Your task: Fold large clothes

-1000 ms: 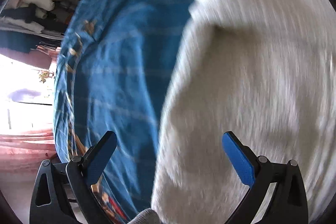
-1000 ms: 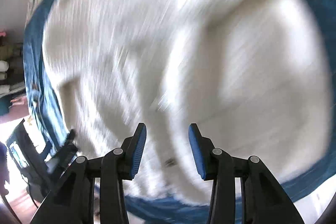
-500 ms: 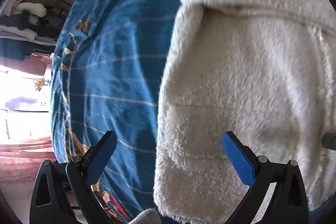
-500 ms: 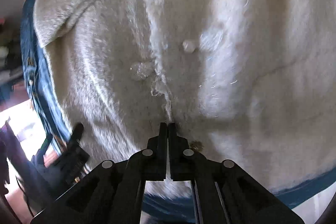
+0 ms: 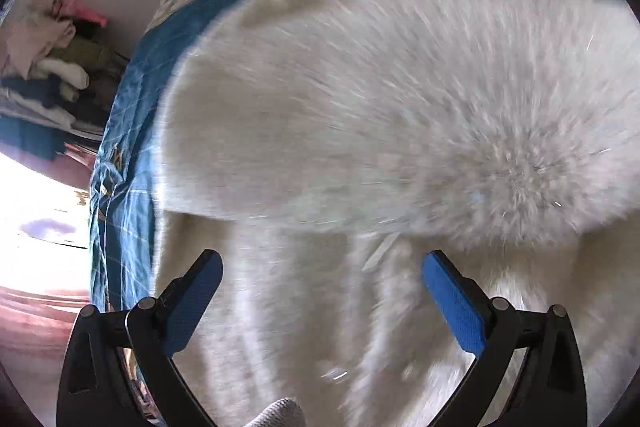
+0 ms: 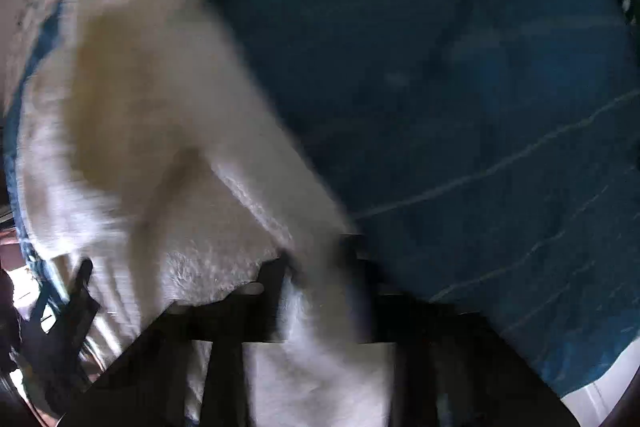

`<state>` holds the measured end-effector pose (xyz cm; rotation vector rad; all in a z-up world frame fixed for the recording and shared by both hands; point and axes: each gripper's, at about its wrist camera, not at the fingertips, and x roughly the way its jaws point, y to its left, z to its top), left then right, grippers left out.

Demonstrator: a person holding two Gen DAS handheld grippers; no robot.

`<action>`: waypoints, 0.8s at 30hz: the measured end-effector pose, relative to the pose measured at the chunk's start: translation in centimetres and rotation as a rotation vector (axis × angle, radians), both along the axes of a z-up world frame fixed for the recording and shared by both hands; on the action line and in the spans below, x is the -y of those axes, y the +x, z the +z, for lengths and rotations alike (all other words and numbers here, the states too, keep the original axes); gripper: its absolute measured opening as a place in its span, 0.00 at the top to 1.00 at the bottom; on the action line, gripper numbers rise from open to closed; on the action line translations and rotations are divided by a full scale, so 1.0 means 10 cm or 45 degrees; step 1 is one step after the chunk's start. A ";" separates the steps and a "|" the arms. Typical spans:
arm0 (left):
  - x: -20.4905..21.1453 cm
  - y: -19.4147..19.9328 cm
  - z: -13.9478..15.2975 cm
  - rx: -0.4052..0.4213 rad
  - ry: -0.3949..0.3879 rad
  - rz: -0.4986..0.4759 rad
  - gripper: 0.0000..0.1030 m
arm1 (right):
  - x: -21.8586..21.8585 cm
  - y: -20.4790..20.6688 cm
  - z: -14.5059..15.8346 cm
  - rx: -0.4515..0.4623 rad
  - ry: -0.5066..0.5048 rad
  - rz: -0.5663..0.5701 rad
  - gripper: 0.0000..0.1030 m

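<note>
Looking along my left gripper (image 5: pixel 322 279), I see the fluffy white coat (image 5: pixel 380 115), which half a second ago lay flat beside bare blue bedsheet (image 5: pixel 128 131), now doubled over itself on the bed with a lifted layer sweeping across, so a fold looks under way; these jaws stand wide apart, hovering over fleece, pinching nothing. Through the right view, my right gripper (image 6: pixel 316 267) has dragged a fleece edge clear across the sheet, jaws easing open yet fabric sits squeezed between them.

Left gripper (image 5: pixel 322 291) jaws wide apart; right gripper (image 6: pixel 320 267) jaws opening around fabric.
</note>
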<state>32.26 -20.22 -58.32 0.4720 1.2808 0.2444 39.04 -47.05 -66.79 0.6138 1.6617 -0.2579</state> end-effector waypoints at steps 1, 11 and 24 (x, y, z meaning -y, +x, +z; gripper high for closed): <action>0.04 0.02 -0.15 -0.026 0.028 0.024 0.00 | 0.15 -0.08 -0.09 -0.009 0.022 -0.044 0.82; 0.07 -0.16 0.02 0.039 0.088 0.176 0.00 | 0.52 0.20 0.17 0.116 0.164 0.172 0.50; 0.10 -0.15 -0.08 0.045 0.095 0.221 0.00 | 0.08 0.79 0.17 0.149 -0.201 0.549 0.53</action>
